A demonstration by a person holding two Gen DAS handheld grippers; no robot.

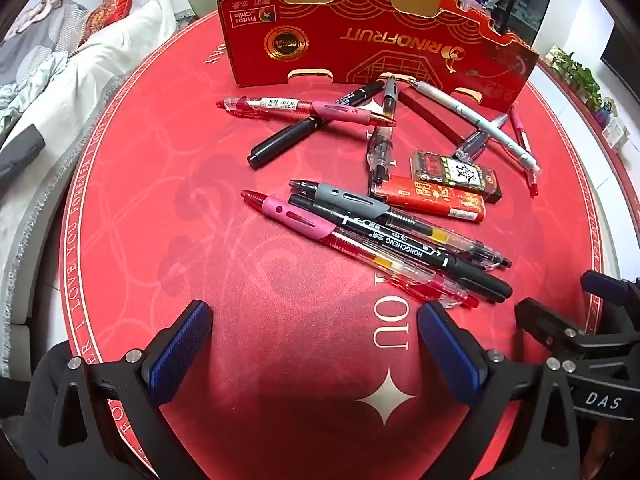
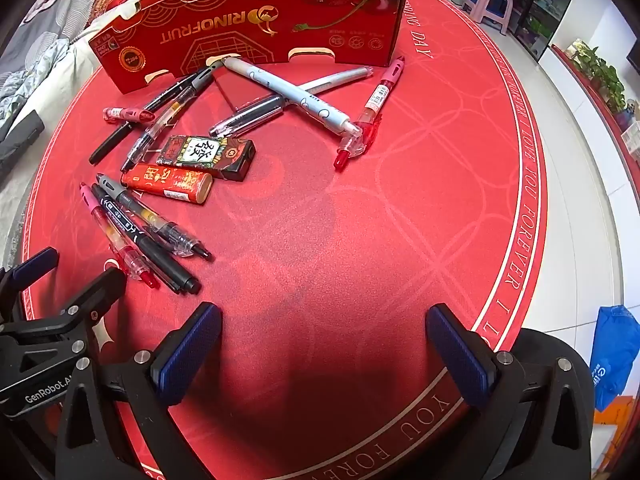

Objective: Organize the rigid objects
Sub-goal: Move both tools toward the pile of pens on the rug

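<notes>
Pens lie ahead of our jaws on the red mat (image 1: 168,240). Left gripper (image 1: 314,344): jaws spread, empty, 3 parallel pens (image 1: 384,240) just beyond its right finger. Right gripper (image 2: 324,352): jaws spread, empty; red lighter (image 2: 168,184) and fruit box (image 2: 256,20) ahead-left.

Matt cloth, glossy card and plastic
Red table mat (image 2: 360,220) looks felt-like; cardboard fruit box (image 1: 360,40) glossy, gold-printed; pens (image 1: 384,236) ahead of the jaws shiny plastic.
</notes>
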